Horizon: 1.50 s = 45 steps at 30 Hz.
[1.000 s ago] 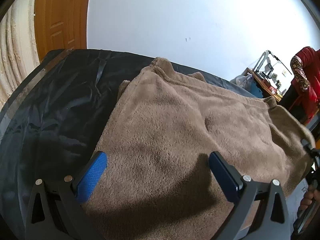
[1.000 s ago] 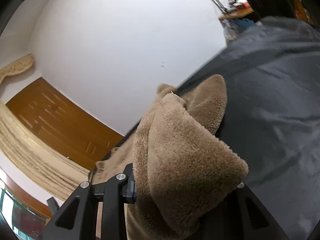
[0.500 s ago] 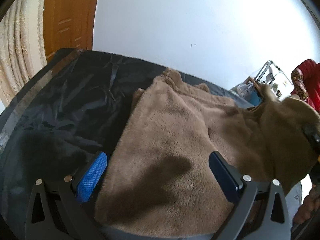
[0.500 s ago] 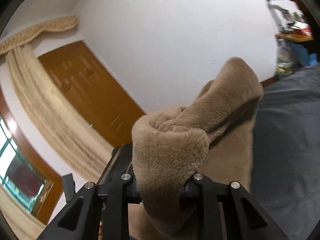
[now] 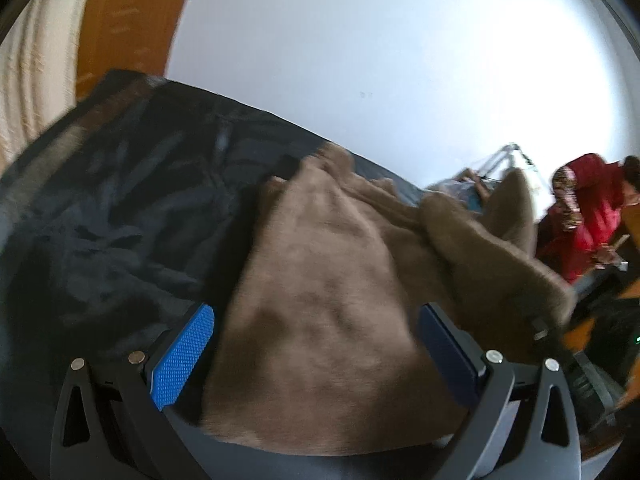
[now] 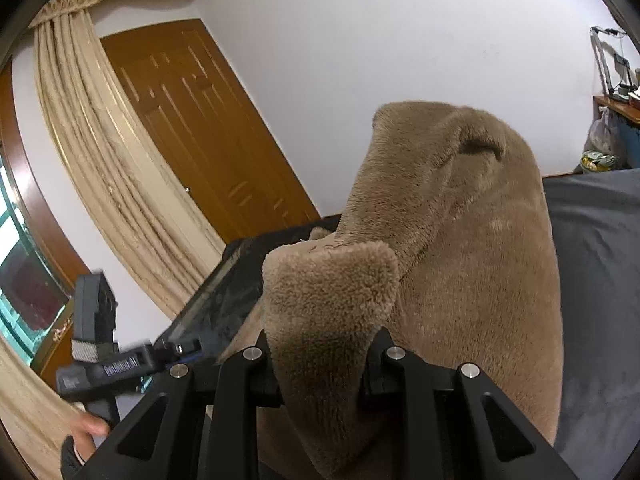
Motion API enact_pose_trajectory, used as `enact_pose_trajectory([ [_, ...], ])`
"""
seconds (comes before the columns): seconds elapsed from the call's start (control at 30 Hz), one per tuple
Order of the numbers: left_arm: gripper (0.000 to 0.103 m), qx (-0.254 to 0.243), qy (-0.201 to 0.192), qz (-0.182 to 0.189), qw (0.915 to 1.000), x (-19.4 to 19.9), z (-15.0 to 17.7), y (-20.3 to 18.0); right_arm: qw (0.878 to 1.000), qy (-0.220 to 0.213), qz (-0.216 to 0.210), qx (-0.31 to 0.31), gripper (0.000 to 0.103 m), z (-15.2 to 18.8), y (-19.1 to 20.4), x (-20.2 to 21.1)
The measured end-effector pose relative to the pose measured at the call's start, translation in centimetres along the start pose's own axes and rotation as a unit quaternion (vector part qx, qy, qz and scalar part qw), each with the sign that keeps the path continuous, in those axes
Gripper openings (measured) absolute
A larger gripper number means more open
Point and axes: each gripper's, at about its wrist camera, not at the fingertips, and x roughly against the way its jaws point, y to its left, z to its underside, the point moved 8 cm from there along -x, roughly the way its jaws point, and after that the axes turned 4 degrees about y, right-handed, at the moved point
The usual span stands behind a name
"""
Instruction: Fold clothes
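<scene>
A brown fleece garment (image 5: 320, 312) lies on a dark cloth-covered table (image 5: 120, 220). My left gripper (image 5: 316, 344) hovers open above its near edge, blue pads (image 5: 182, 354) spread wide with nothing between them. My right gripper (image 6: 324, 372) is shut on a thick fold of the same brown fleece garment (image 6: 460, 260), lifted well above the table so the fabric drapes down from it. In the left wrist view this raised part (image 5: 492, 248) arches up at the right. The right fingertips are buried in the fleece.
A wooden door (image 6: 192, 128) and beige curtain (image 6: 92, 152) stand behind the table's far left. A person in red (image 5: 588, 208) is at the right, beside a cluttered side table (image 6: 616, 108). A hand holds the left gripper's handle (image 6: 100, 364).
My right gripper has lifted the fleece edge off the table and carried it up and toward the left. The left gripper stayed open, drifting slightly over the garment's near edge.
</scene>
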Motion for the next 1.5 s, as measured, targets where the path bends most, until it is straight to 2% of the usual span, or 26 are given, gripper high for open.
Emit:
enact_pose_trajectory([
  [0.13, 0.102, -0.017, 0.020, 0.064, 0.9976, -0.7, -0.3, -3.1, 1.000, 0.002, -0.006, 0.015, 0.026, 0.6, 0.2, 0.3],
  [0.27, 0.102, -0.053, 0.055, 0.107, 0.9913, -2.2, -0.7, -7.1, 0.999, 0.003, -0.013, 0.029, 0.026, 1.2, 0.4, 0.6],
  [0.37, 0.102, -0.059, 0.082, 0.136, 0.9855, -3.6, -1.1, -9.4, 0.999, 0.004, -0.018, 0.041, 0.026, 1.6, 0.5, 0.8],
  [0.47, 0.102, -0.068, 0.092, 0.144, 0.9830, -4.2, -1.3, -11.0, 0.998, 0.005, -0.023, 0.052, 0.026, 2.0, 0.7, 0.9],
  [0.63, 0.102, -0.104, 0.125, 0.159, 0.9738, -6.0, -0.4, -14.3, 0.996, 0.010, -0.020, 0.084, 0.027, 2.9, 1.0, 0.7],
  [0.73, 0.102, -0.128, 0.134, 0.131, 0.9740, -7.1, 0.0, -15.3, 0.996, 0.003, -0.022, 0.090, 0.027, 3.2, 0.9, 0.8],
  [0.83, 0.102, -0.124, 0.154, 0.112, 0.9738, -8.9, 0.1, -15.4, 0.995, -0.003, -0.028, 0.091, 0.030, 3.4, 0.7, 1.1],
  [0.87, 0.100, -0.115, 0.160, 0.117, 0.9733, -9.3, 0.1, -15.4, 0.995, -0.004, -0.031, 0.093, 0.032, 3.5, 0.7, 1.2],
  [0.9, 0.087, -0.108, 0.165, 0.121, 0.9727, -9.5, 0.2, -15.4, 0.995, -0.006, -0.033, 0.096, 0.037, 3.7, 0.7, 1.3],
  [0.93, 0.078, -0.102, 0.170, 0.122, 0.9725, -9.7, 0.3, -15.3, 0.995, -0.008, -0.031, 0.100, 0.043, 3.8, 0.6, 1.5],
  [0.97, 0.054, -0.094, 0.176, 0.119, 0.9725, -10.0, 0.4, -15.1, 0.994, -0.010, -0.028, 0.105, 0.045, 3.9, 0.6, 1.6],
  [1.0, 0.046, -0.087, 0.181, 0.120, 0.9722, -10.3, 0.6, -15.0, 0.993, -0.011, -0.032, 0.111, 0.054, 4.0, 0.7, 1.8],
  [1.03, 0.044, -0.081, 0.181, 0.126, 0.9720, -10.3, 0.6, -14.9, 0.993, -0.011, -0.034, 0.117, 0.060, 4.2, 0.8, 1.9],
  [1.07, 0.038, -0.079, 0.178, 0.130, 0.9723, -10.1, 0.6, -14.9, 0.992, -0.011, -0.032, 0.121, 0.060, 4.4, 0.8, 2.0],
  [1.27, 0.028, -0.075, 0.152, 0.146, 0.9747, -8.2, -0.8, -14.7, 0.990, -0.024, -0.022, 0.138, 0.067, 5.0, 1.1, 3.9],
  [1.3, 0.027, -0.077, 0.142, 0.148, 0.9758, -7.7, -1.3, -14.6, 0.990, -0.027, -0.020, 0.140, 0.067, 5.0, 1.0, 4.2],
  [1.4, 0.026, -0.081, 0.110, 0.154, 0.9786, -5.9, -2.8, -14.0, 0.990, -0.040, -0.010, 0.134, 0.083, 4.9, 0.6, 5.9],
  [1.5, 0.026, -0.087, 0.074, 0.152, 0.9818, -2.9, -3.9, -12.5, 0.992, -0.051, -0.008, 0.117, 0.083, 4.7, -0.1, 7.1],
])
